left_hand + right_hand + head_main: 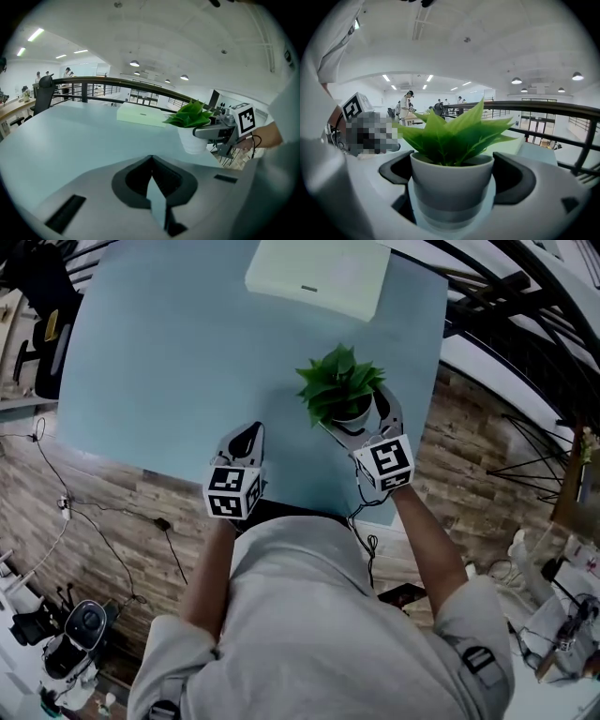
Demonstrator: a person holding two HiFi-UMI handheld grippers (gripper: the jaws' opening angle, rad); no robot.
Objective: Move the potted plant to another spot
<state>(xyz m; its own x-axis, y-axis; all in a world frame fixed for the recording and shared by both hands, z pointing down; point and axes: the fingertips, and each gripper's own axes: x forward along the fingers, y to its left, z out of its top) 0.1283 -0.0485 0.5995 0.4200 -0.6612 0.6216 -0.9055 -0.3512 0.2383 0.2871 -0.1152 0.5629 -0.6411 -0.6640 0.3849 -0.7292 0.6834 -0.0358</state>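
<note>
Your right tongs (pixel 357 418) hold the potted plant (pixel 339 390). In the right gripper view the pot stands upright between the jaws, and the pads appear to press its white sides just below the rim. The plant is right of centre in the head view, near the lower edge of the table (pixel 169 362). It lies straight ahead of that tool, so the right hand does the moving. Your left tongs (pixel 248 434) are closed on nothing, lower left of the plant and well apart from it. There is no readable writing: the marker cube (pixel 386 463) bears only patterns, and the mark on the pale box (pixel 317 276) at top centre is too small to read.
</note>
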